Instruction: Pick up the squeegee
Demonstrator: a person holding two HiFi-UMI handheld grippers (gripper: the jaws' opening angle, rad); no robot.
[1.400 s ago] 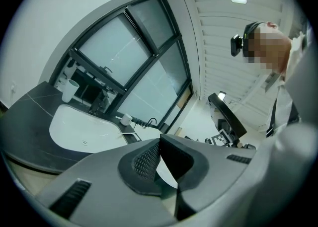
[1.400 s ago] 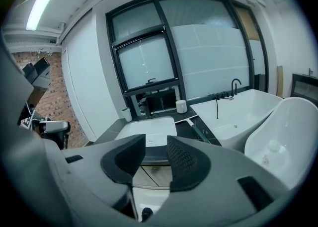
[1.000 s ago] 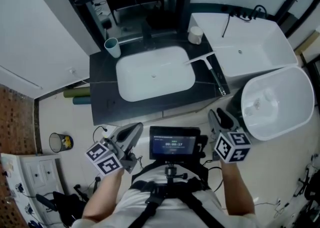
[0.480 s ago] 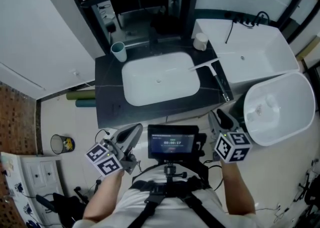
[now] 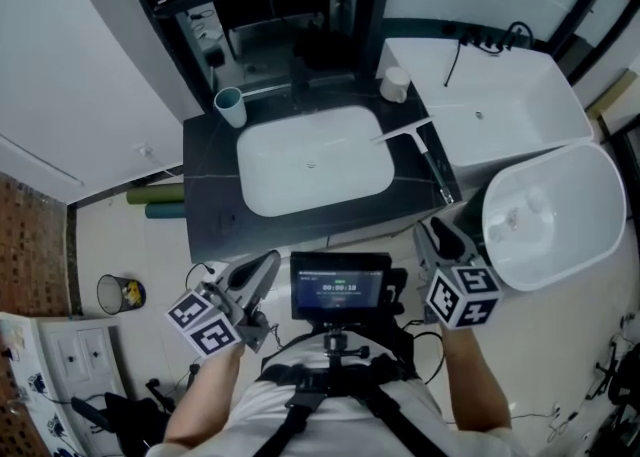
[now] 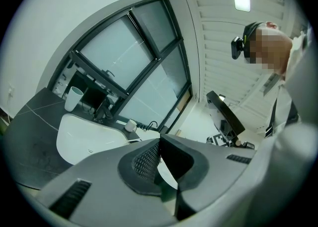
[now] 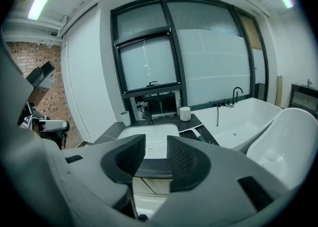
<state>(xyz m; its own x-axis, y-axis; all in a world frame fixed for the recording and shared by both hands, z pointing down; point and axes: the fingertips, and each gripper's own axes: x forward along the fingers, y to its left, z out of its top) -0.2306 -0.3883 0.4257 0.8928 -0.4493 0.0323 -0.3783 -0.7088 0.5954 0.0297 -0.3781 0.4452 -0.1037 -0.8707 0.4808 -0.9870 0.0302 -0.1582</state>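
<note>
The squeegee [image 5: 425, 150] lies on the dark counter to the right of the white sink [image 5: 313, 160], its white blade next to the basin and its dark handle pointing toward me. It also shows in the right gripper view as the squeegee [image 7: 198, 133] past the jaws. My right gripper [image 5: 440, 236] hangs short of the counter's front right corner, open and empty, with a clear gap between its pads [image 7: 180, 160]. My left gripper [image 5: 266, 267] is held low in front of the counter, its pads [image 6: 147, 161] meeting at the tip with nothing in them.
A white cup [image 5: 229, 102] and a faucet [image 5: 298, 70] stand behind the sink, a white jar [image 5: 394, 84] at the back right. A white bathtub [image 5: 500, 95] and a second tub [image 5: 555, 215] lie to the right. A small bin [image 5: 120, 293] sits on the floor at the left.
The head view has shifted slightly. Both grippers stay where they were and their jaws have not changed.
</note>
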